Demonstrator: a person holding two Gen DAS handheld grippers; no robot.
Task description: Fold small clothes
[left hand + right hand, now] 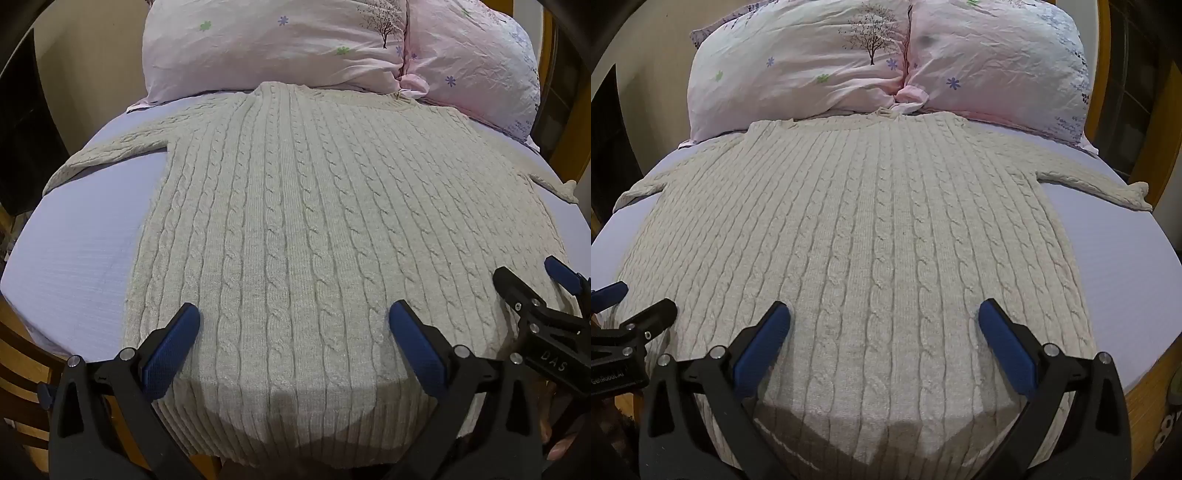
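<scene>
Spread flat across the bed (74,258), hem at the near edge: cream sweater (295,221), ready for folding. Left gripper (293,321) and right gripper (884,321) wide open, empty, poised above hem.

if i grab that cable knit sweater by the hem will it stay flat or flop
The cable knit sweater will probably flop: it drapes limply over the bed's edge. Its thick knit looks fairly heavy, so the sleeves would likely trail. The textured yarn seems grippy, not slippery.
</scene>
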